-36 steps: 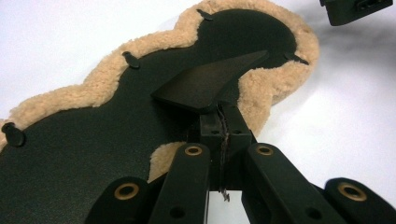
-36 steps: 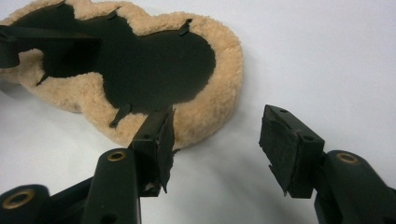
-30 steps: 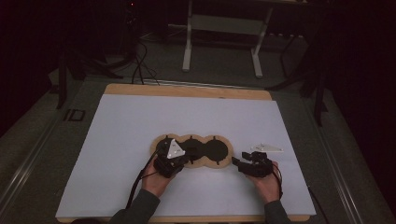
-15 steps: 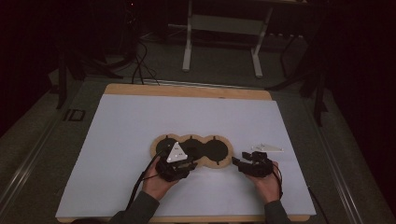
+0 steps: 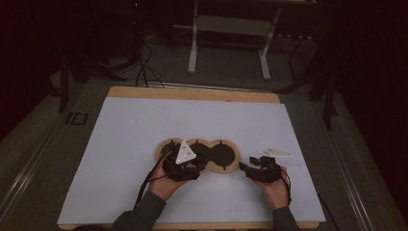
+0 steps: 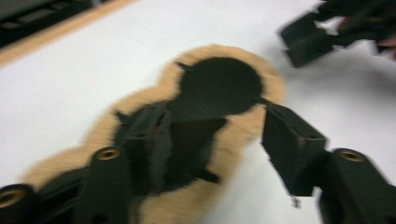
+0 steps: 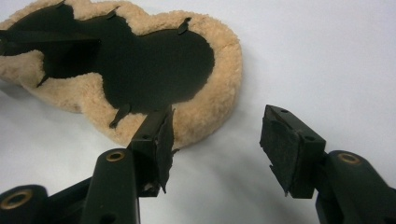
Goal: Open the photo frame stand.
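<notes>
Left gripper (image 6: 212, 140) with jaws spread wide over a tan fleecy pad (image 6: 233, 140) with black round centres, on a white table (image 6: 70, 70); other gripper (image 6: 327, 32) blurred beyond.

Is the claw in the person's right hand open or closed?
Open. The right gripper shows a wide gap between its jaws, with bare white table between them.

- Room dim; far side nearly black.
- Table (image 5: 192, 93): wooden edge, white sheet (image 5: 144, 130) over top.
- Grey floor (image 5: 231, 72) beyond, with a pale metal stand (image 5: 228, 24).
- Dark cables (image 5: 144, 67) on floor, left.
</notes>
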`<action>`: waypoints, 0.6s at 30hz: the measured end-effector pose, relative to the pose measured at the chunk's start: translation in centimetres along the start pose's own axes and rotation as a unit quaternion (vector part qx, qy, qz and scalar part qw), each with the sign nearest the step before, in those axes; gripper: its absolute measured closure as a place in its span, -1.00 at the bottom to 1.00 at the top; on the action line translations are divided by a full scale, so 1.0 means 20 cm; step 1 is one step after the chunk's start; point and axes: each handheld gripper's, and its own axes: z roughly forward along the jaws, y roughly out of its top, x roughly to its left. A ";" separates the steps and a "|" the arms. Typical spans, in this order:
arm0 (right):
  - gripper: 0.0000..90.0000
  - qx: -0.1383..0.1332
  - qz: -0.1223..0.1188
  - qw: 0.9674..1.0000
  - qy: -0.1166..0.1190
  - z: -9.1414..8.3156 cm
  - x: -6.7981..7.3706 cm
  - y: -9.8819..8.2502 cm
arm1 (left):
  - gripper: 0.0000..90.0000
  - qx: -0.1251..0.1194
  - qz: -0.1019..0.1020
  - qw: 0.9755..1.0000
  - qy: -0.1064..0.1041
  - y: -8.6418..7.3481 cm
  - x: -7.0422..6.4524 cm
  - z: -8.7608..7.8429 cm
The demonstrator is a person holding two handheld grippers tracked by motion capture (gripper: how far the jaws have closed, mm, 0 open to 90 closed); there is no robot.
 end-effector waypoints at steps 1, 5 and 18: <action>-0.03 0.000 0.000 1.000 0.000 0.00 0.00 0.00 | -0.18 -0.001 0.000 1.000 0.006 0.00 0.01 0.00; -0.03 0.000 0.000 1.000 0.001 0.00 0.00 0.00 | -0.27 0.001 -0.003 1.000 0.006 0.01 0.03 0.02; -0.04 -0.001 0.001 1.000 0.001 0.00 0.00 0.00 | -0.08 0.044 0.020 0.999 0.006 -0.02 0.03 0.16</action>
